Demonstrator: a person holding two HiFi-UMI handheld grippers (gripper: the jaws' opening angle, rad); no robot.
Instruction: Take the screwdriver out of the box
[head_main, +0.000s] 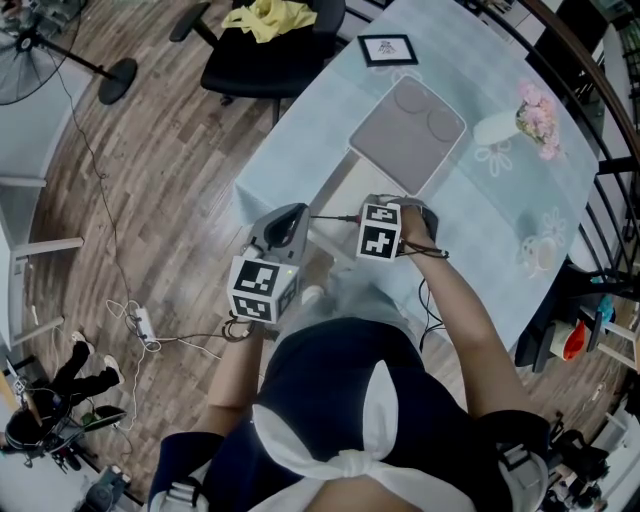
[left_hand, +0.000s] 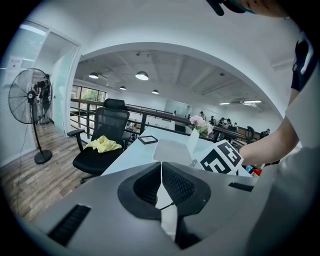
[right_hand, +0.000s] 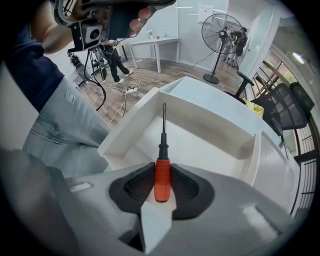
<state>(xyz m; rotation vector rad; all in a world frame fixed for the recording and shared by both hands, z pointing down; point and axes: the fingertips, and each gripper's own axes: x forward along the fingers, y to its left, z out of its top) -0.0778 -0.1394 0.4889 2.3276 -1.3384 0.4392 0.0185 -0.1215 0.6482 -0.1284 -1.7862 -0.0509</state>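
Right gripper view: the right hand-held gripper (right_hand: 161, 176) clenches the screwdriver (right_hand: 162, 150) by its orange handle, shaft pointing into the open white box (right_hand: 205, 142) at the desk's (head_main: 320, 130) near edge. Meanwhile the left hand-held gripper (left_hand: 161, 172) is clenched and empty. The smooth handle might pivot between the jaws and drop back. The pale desk stands on a wooden floor (head_main: 150, 180) in an open office, with a chair (head_main: 270, 55) nearby.

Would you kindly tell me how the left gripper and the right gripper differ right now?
The right gripper's jaws are clamped on the screwdriver's red handle; the left gripper's jaws are together on nothing. The right gripper points steeply down into the white box, while the left gripper looks out across the table. Both have grey bodies and black ribbed pads.
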